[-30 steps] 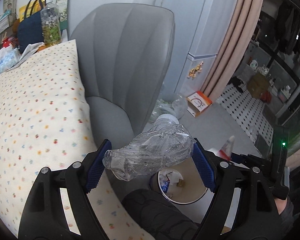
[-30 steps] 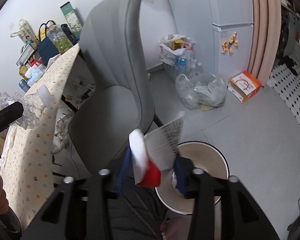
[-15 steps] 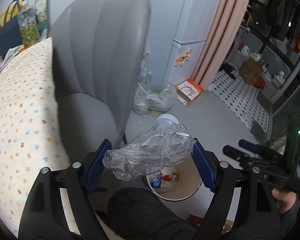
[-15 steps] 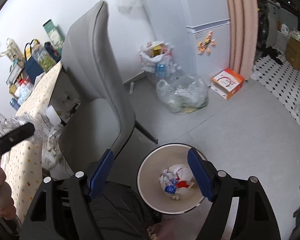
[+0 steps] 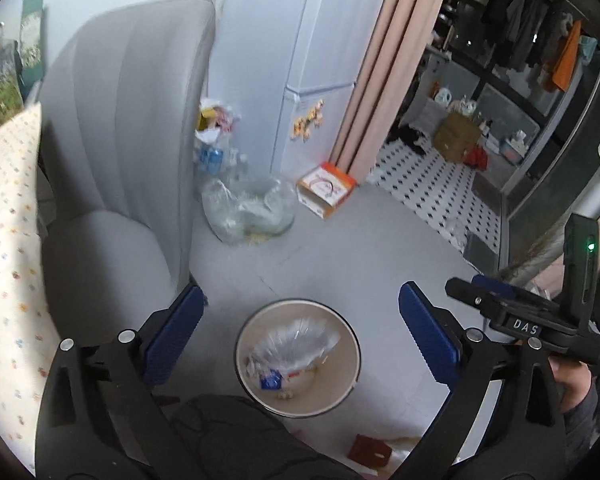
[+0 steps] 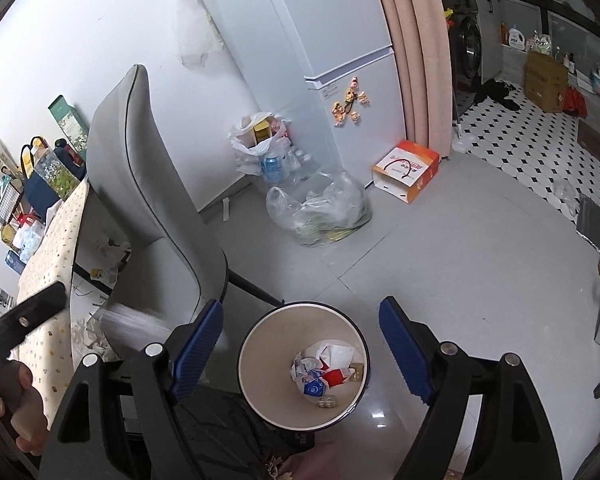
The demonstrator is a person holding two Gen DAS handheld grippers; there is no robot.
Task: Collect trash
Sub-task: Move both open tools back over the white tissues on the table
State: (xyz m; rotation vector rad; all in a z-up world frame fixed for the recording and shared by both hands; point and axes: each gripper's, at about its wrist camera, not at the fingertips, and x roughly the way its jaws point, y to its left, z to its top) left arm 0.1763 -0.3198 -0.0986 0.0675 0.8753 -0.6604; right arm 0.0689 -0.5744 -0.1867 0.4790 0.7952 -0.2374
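My left gripper point(image 5: 300, 291) hangs above the round white bin point(image 5: 350, 332), its jaws opening, with nothing between the blue pads. The crushed clear bottle point(image 5: 296, 338) is a blur in the air below it, in line with the bin's mouth. In the right wrist view the same bottle point(image 6: 130, 318) streaks past the chair's edge, left of the bin point(image 6: 256, 344). My right gripper point(image 6: 301, 305) stands open and empty over the bin. White paper and a red-and-blue wrapper point(image 6: 324, 372) lie at the bottom.
A grey chair point(image 6: 140, 184) stands left of the bin, beside a table with a dotted cloth point(image 6: 56, 280). A clear bag of trash point(image 6: 320, 212), an orange box point(image 6: 406, 170) and a white fridge point(image 6: 340, 40) lie beyond. A small red object point(image 5: 370, 450) lies on the floor.
Both hands swung from the chair to over the bin. The right gripper opened and its paper and wrapper now lie in the bin. The left gripper let go of the bottle.
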